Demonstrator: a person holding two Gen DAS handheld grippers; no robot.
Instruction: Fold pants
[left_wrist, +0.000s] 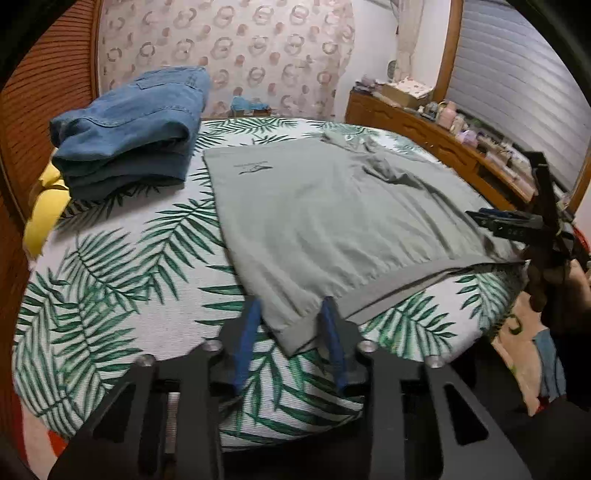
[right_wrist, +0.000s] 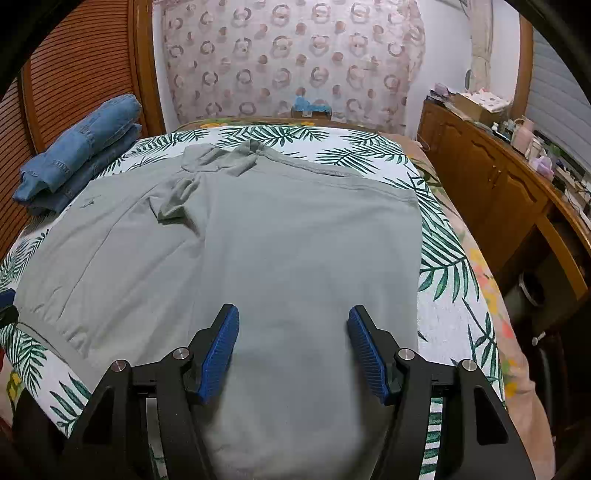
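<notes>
Grey pants (left_wrist: 332, 221) (right_wrist: 277, 240) lie folded flat on a bed with a palm-leaf cover (left_wrist: 129, 277) (right_wrist: 447, 295). My left gripper (left_wrist: 291, 306) sits at the near corner of the pants' banded hem. That corner lies flat between its blue pads (left_wrist: 251, 332), which stand narrowly apart and do not pinch it. My right gripper (right_wrist: 293, 310) hovers open over the middle of the grey cloth, nothing between its pads (right_wrist: 221, 343). In the left wrist view the right gripper (left_wrist: 487, 223) shows at the pants' right edge, held by a hand.
A stack of folded blue jeans (left_wrist: 129, 129) (right_wrist: 77, 158) rests at the bed's far left by the slatted wooden headboard (left_wrist: 44, 85). A yellow pillow (left_wrist: 44, 214) lies beneath it. A cluttered wooden dresser (left_wrist: 424, 136) (right_wrist: 498, 184) runs along the right.
</notes>
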